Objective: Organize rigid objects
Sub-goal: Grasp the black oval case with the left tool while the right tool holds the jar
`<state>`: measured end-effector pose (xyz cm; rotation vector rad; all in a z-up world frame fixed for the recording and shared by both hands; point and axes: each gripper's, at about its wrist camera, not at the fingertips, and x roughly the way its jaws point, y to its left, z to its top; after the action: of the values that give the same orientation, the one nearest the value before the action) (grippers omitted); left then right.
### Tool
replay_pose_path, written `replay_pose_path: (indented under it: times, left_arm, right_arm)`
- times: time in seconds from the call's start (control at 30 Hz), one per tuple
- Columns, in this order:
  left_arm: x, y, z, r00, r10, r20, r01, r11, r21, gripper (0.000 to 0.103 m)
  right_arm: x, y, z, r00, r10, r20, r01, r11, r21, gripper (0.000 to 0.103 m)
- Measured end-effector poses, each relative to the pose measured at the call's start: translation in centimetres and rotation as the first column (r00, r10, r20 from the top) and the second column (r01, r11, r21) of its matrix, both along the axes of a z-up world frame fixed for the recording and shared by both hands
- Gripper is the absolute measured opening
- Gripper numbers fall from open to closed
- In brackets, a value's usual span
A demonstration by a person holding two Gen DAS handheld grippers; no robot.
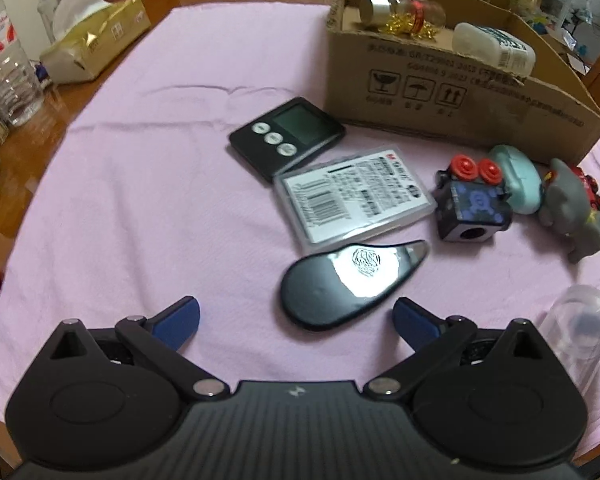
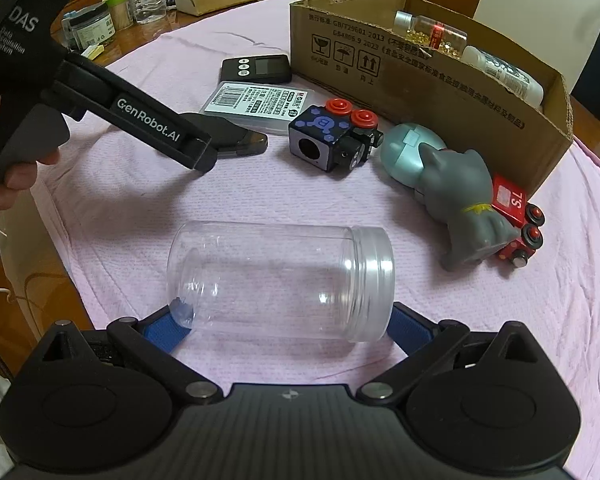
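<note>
A cardboard box (image 1: 452, 92) stands at the back right of the pink cloth (image 1: 160, 200) and holds two bottles. In front of it lie a black timer (image 1: 286, 136), a clear card case (image 1: 352, 196), a black drop-shaped case (image 1: 340, 284), a toy cube (image 1: 470, 204), a teal case (image 1: 518, 176) and a grey cat figure (image 1: 572, 212). My left gripper (image 1: 296, 318) is open just short of the drop-shaped case. A clear jar (image 2: 280, 280) lies on its side between the fingers of my right gripper (image 2: 288, 326); the jaws stand wide at its two ends, contact unclear.
A gold packet (image 1: 94, 40), water bottle (image 1: 4, 64) and jars stand on the wooden table at the left. The box (image 2: 440, 80) blocks the back right. A red toy train (image 2: 518, 216) lies behind the cat (image 2: 460, 200). The left tool's body (image 2: 140, 120) crosses the right wrist view.
</note>
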<state>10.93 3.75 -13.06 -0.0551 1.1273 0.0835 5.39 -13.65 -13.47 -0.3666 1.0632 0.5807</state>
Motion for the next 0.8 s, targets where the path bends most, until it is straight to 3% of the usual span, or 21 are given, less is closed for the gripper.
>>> replay_pose_path:
  times: [0.17, 0.57, 0.63, 0.7, 0.8]
  left_arm:
    - [1.0, -1.4, 0.6, 0.999, 0.017, -0.044, -0.022, 0.993, -0.114, 0.102]
    - [2.6, -2.3, 0.3, 0.996, 0.086, -0.017, -0.087, 0.995, -0.056, 0.099]
    - [2.6, -2.2, 0.3, 0.996, 0.090, -0.001, -0.090, 0.995, -0.046, 0.095]
    - [2.5, -2.1, 0.5, 0.997, 0.075, 0.021, -0.074, 0.997, -0.021, 0.082]
    - [2.1, -1.6, 0.7, 0.998, 0.034, 0.044, -0.034, 0.999, -0.004, 0.072]
  right_arm:
    - [0.0, 0.0, 0.0, 1.000, 0.000, -0.001, 0.000, 1.000, -0.002, 0.103]
    - [-0.5, -0.2, 0.0, 1.000, 0.002, 0.021, -0.002, 1.000, 0.013, 0.103]
    - [-0.5, -0.2, 0.0, 1.000, 0.003, 0.021, -0.003, 1.000, 0.012, 0.103]
    - [-0.5, -0.1, 0.1, 1.000, 0.003, 0.020, -0.003, 1.000, 0.011, 0.103]
    - [-0.4, -0.1, 0.1, 1.000, 0.004, 0.019, -0.004, 1.000, 0.010, 0.103]
